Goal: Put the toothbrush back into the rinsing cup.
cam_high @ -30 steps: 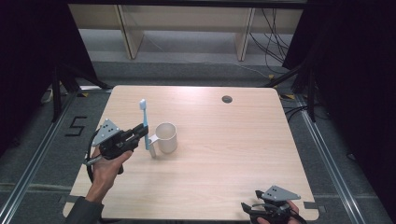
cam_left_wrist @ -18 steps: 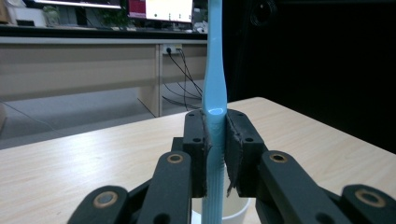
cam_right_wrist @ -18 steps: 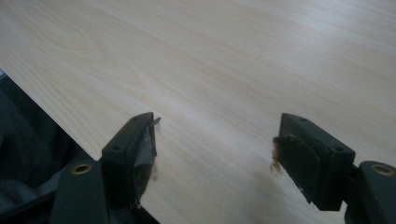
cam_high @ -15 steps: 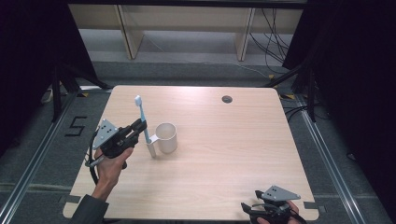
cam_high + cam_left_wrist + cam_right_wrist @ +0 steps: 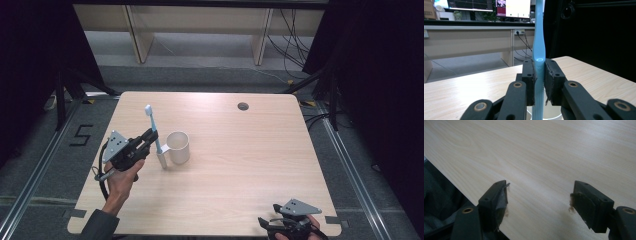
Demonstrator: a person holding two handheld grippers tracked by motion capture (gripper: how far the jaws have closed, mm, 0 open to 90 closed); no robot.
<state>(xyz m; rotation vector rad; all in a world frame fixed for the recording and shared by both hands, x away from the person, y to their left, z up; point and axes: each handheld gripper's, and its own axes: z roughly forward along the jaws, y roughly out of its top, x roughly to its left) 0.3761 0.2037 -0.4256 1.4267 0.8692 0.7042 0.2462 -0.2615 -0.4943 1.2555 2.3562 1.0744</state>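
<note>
On the left half of the light wooden worktop (image 5: 240, 160), a pale blue toothbrush (image 5: 153, 131) is held roughly upright by the left tongs (image 5: 151, 136), with its bristled head at the top and its lower end reaching down just beside a white mug (image 5: 178, 147). From the left gripper view, the toothbrush (image 5: 538, 57) is seen clamped between the two black pads of the left tongs (image 5: 539, 82), which are closed tightly on its handle, and the rim of the mug (image 5: 549, 116) is glimpsed below them. The left tongs are carried by a hand (image 5: 120, 182) that comes in from the near left edge. At the near right corner of the worktop, the right tongs (image 5: 280, 227) are held low over the edge. From the right gripper view, the right tongs (image 5: 539, 202) are seen spread wide apart with nothing between them, above bare wood. A small dark round hole (image 5: 243, 106) is set into the far side of the worktop, well apart from the mug.
</note>
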